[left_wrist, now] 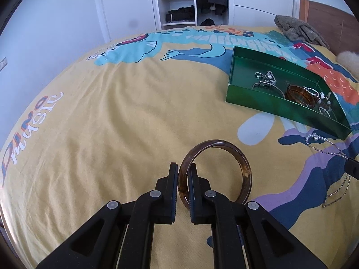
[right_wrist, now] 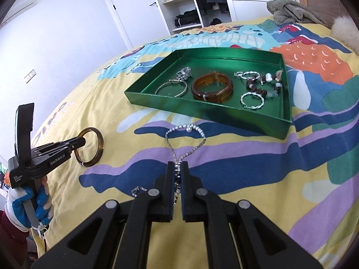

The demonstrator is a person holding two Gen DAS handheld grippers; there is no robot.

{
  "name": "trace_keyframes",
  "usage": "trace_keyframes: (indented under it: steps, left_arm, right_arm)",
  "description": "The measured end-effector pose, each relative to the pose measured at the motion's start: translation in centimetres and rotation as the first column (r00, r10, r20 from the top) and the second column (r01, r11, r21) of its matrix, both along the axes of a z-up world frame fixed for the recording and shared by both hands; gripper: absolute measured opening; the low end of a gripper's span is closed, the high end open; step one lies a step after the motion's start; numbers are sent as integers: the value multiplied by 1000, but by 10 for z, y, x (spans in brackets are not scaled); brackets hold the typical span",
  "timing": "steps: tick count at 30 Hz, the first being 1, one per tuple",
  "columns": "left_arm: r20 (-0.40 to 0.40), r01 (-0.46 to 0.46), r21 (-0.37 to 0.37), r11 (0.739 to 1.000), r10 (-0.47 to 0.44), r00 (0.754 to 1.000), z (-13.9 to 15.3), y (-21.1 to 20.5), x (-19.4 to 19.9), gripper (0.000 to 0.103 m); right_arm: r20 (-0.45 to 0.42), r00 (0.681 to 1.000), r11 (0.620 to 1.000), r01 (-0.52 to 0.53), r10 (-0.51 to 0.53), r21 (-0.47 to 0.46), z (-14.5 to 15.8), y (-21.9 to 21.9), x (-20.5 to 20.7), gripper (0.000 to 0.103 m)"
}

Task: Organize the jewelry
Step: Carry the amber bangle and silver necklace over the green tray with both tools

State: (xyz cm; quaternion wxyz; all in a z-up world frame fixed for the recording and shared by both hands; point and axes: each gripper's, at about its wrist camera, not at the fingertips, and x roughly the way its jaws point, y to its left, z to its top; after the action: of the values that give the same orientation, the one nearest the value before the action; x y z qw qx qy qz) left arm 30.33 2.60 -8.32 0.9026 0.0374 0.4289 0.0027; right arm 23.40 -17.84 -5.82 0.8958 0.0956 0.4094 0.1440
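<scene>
On a dinosaur bedspread (right_wrist: 94,103), the green tray (right_wrist: 278,121) already holds bracelets and rings. Two pieces remain outside: the left gripper (left_wrist: 183,174) clamps a brown bangle (left_wrist: 242,165), the right gripper (right_wrist: 178,172) pinches a silver necklace (right_wrist: 190,128) trailing on the cover.

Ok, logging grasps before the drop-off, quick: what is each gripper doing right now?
Left gripper: shut on the brown bangle.
Right gripper: shut on the silver necklace.

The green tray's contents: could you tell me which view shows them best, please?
The right wrist view: it looks down into the green tray and shows every piece. The left wrist view has it at the edge, partly hidden by its wall.
</scene>
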Motion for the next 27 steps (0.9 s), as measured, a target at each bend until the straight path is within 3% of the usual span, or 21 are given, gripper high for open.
trace_keyframes:
  steps: [27]
  left_arm:
    - [112, 52, -6, 999, -51, 992, 67, -23, -42, 9]
  right_arm:
    - [141, 989, 999, 35, -33, -13, 80, -21, -48, 4]
